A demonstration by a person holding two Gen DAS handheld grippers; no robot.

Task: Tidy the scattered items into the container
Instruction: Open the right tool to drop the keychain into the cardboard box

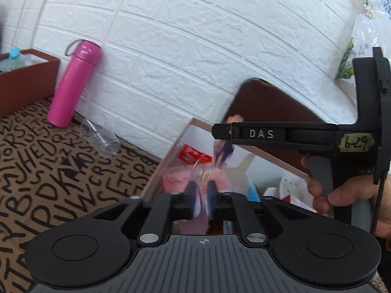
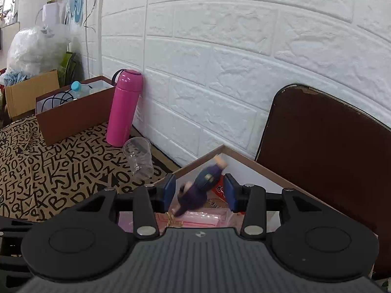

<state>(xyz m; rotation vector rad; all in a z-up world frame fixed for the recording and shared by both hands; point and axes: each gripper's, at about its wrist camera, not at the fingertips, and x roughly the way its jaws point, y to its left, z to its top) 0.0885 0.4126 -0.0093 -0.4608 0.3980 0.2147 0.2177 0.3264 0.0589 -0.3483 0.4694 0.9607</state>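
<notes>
White brick-pattern wall behind a letter-print surface

The embossed white wall [image 2: 244,48] fills the background; a tan cloth with black letters [image 2: 48,171] covers the surface below it, and 1 dark brown chair back [image 2: 325,151] leans against the wall at right.

flask [image 2: 125,108] pink; doll [image 2: 198,193] purple; tablecloth [image 2: 48,171] tan, black letters
</notes>
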